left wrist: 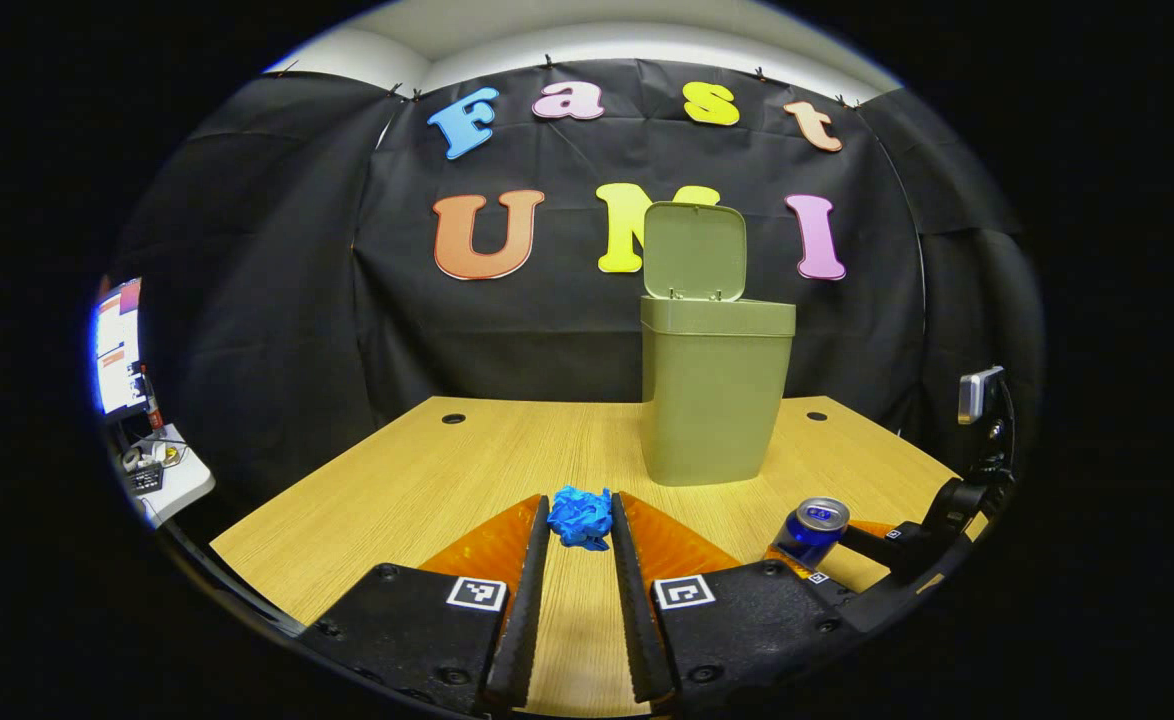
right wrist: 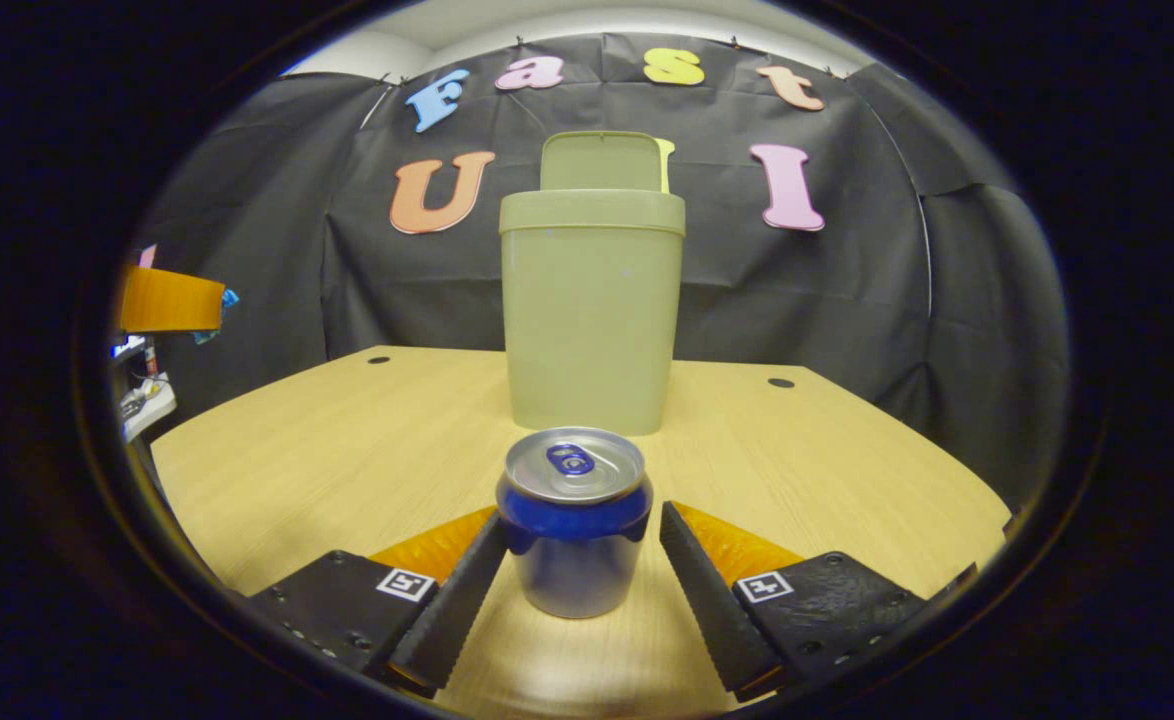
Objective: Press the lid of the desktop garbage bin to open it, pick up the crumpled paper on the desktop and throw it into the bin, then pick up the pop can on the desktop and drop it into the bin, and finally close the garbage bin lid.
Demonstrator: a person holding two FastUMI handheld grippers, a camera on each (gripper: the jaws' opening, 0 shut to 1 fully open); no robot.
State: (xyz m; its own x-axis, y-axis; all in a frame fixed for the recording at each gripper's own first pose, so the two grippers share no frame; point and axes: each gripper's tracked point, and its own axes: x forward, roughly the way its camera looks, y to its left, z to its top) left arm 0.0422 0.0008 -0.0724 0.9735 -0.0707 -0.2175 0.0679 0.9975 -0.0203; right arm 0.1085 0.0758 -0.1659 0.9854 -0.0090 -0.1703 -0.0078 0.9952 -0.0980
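I see the wooden counter [left wrist: 397, 480] stretching to the far black wall, and toward its far side stands the green garbage bin [left wrist: 712, 400], upright, with its lid [left wrist: 695, 250] swung up and standing open behind the mouth. In the right gripper view the bin is straight ahead, past the pop can [right wrist: 574, 520].

My left hand-held gripper [left wrist: 581, 520] sits low over the near part of the counter, and the crumpled paper [left wrist: 581, 516], a blue wad, is caught between its two fingertips; both fingers press against it, so I read it as clamped on the paper. The paper is in front of the bin and a little left of it.

My right hand-held gripper [right wrist: 579, 545] has its fingers spread on either side of the can, with a gap on each side, touching neither. The can stands upright on the counter, near the bin's front and to the right of the paper.
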